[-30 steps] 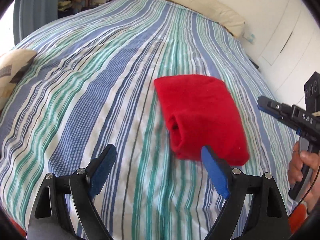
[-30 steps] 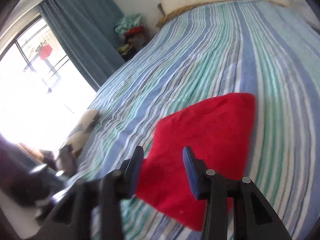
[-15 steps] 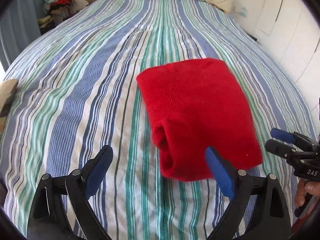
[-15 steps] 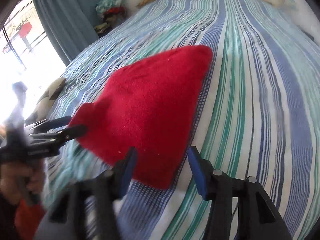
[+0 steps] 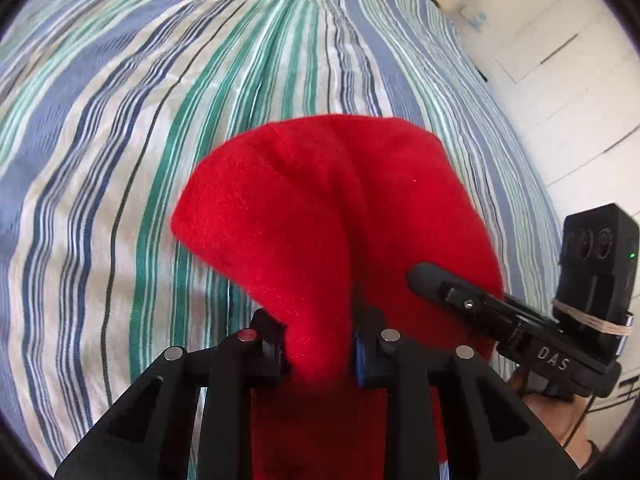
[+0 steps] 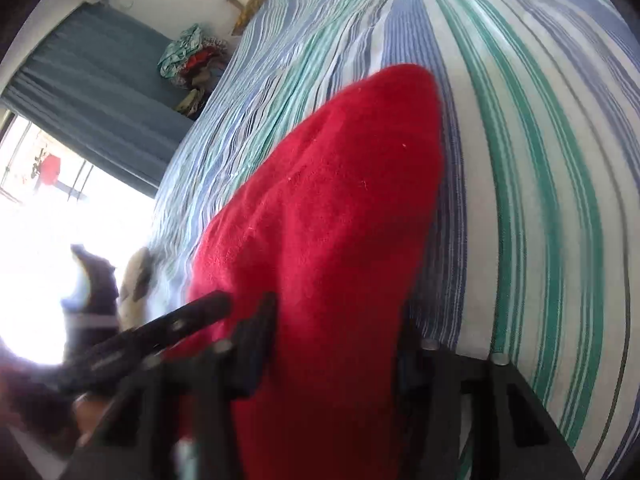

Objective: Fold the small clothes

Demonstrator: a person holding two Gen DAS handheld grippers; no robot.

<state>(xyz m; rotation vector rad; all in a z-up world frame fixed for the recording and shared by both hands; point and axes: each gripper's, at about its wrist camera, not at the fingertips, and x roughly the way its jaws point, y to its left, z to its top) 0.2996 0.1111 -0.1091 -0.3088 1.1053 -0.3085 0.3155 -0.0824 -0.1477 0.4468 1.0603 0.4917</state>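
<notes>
Red garment (image 5: 332, 216), folded, pinched at its near edge by left hand-held gripper (image 5: 320, 350), fingers clamped on the cloth. Gripped alongside by right hand-held gripper (image 6: 332, 332), likewise clamped on the fabric. Far end resting on striped bed (image 5: 160, 92). Probably mid-fold or lifting away; next, needs both ends carried together, evenly.
</notes>
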